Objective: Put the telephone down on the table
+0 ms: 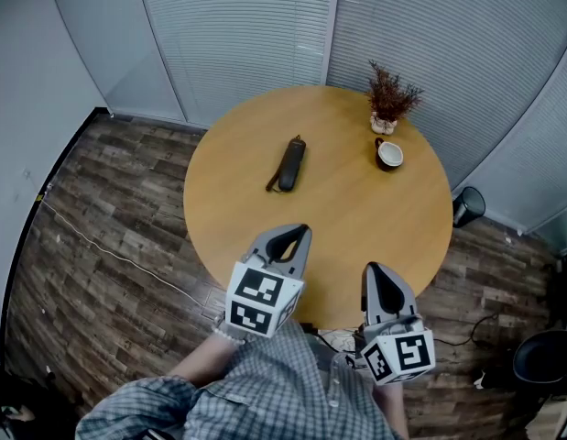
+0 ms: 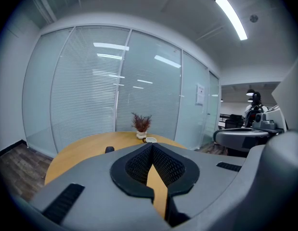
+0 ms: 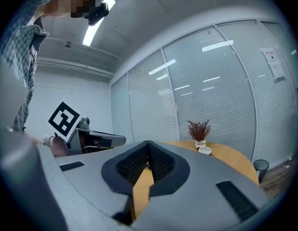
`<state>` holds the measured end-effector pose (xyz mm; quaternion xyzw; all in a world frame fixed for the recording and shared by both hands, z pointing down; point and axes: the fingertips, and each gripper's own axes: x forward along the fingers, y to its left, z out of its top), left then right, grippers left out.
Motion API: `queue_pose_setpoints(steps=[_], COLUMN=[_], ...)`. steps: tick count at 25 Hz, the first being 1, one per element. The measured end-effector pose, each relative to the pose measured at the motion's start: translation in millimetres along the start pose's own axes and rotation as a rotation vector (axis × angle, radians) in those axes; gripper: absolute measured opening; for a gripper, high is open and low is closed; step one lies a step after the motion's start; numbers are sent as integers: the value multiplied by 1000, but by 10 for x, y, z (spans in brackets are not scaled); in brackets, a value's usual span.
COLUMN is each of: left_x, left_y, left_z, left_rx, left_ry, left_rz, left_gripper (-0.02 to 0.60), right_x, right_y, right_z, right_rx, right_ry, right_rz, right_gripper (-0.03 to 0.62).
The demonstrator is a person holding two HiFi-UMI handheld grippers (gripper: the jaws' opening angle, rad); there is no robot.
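Nearest the person, on the near side of the telephone (image 1: pixel 291 163), both tools are clenched on nothing. The left hand-held gripper (image 1: pixel 297 238) and the right hand-held gripper (image 1: pixel 376 282) hover at the bench (image 1: pixel 356 227) rim, their pads meeting at the tips. The telephone lies flat mid-bench, well apart from both, so the set-down looks done. The risk, as I judge it, is that a reach with closed jaws would shove the handset towards the cup (image 1: pixel 389 155) and the dried plant (image 1: pixel 390 99) beyond it. Only the head view shows the telephone's whole length. The left gripper view shows just its dark end, and the right gripper view adds the marker cube (image 3: pixel 64 119) of the left one.
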<state>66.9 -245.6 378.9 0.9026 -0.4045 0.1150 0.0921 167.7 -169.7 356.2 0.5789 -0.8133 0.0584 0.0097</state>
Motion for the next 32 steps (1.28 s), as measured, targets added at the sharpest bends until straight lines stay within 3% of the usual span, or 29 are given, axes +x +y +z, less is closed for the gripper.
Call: queue_pose_setpoints(steps=[32], left_x=[-6], left_y=[91], left_z=[-60], left_rx=[-18], left_ry=[16], left_rz=[26], left_gripper=[8], right_x=[55], right_y=[17], right_z=[-31], right_rx=[-3], right_ry=[14], right_rz=[11], right_gripper=[8])
